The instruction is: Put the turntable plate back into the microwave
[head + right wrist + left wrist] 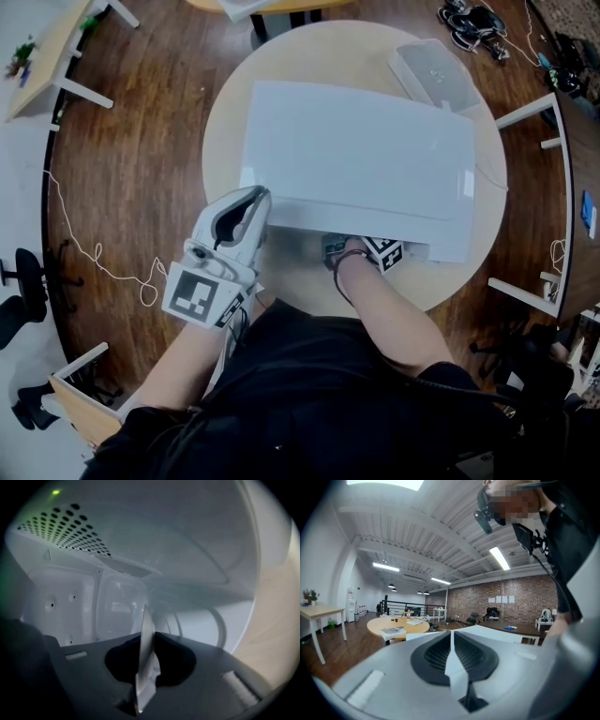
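Observation:
A white microwave (366, 159) stands on the round table (230, 112), seen from above. My right gripper (345, 251) reaches into its front opening, so the fingertips are hidden there. The right gripper view looks into the white cavity (140, 550), with a perforated panel at upper left. There the right gripper (146, 641) is shut on the turntable plate (146, 616), which I see edge-on as a thin pale sliver. My left gripper (255, 197) rests at the microwave's left front corner. In its own view the left gripper (451, 641) is shut with nothing visible between its fingers, and the microwave (501, 633) lies just beyond.
A pale box (436, 70) sits on the table behind the microwave. Cables and gear (473, 23) lie on the wooden floor at the back, and a thin cord (94, 253) at the left. Desks ring the table, with a chair (23, 281) at far left.

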